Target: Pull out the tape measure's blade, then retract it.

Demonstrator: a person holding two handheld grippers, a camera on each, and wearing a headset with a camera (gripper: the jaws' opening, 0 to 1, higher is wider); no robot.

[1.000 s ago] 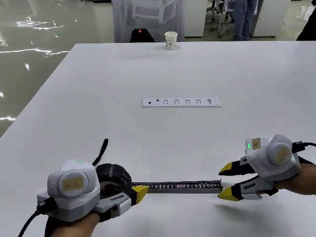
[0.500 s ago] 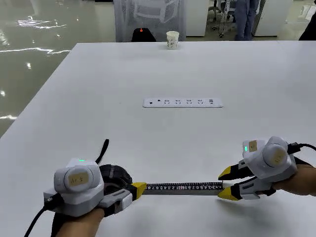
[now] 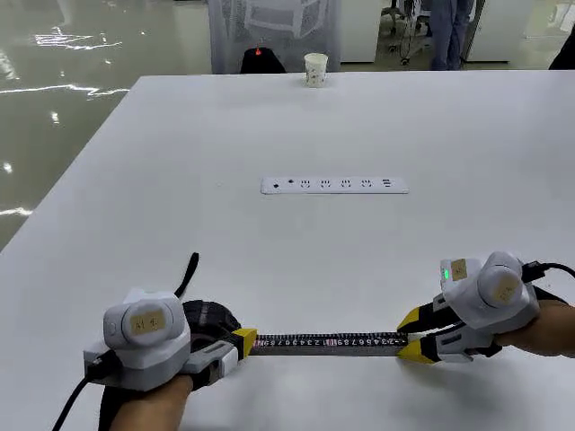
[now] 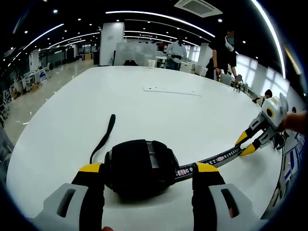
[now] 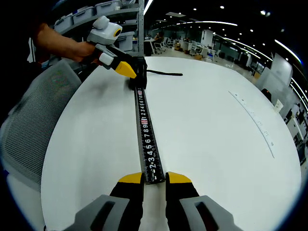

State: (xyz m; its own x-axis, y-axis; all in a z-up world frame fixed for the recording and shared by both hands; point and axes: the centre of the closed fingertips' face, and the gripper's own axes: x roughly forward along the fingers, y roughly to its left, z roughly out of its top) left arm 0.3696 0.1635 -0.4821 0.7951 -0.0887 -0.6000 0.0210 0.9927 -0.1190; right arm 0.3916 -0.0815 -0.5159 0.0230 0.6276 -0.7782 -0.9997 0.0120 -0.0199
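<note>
The left gripper (image 4: 148, 169) and right gripper (image 3: 413, 335) share pale grey rounded housings, black jaw arms and yellow fingertips (image 5: 130, 178). Each housing bears a tan square label (image 3: 146, 321); a green light (image 3: 445, 274) glows beside the right one's. Black cables (image 3: 552, 266) leave their rear ends.

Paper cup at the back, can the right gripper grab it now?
Probably not: the paper cup stands far across the table, and the right gripper is busy pinching the tape measure's blade.

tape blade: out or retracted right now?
Out. The blade runs flat along the table from the case in the left gripper to the right gripper, whose jaws close on its tip; printed numbers show.
</note>
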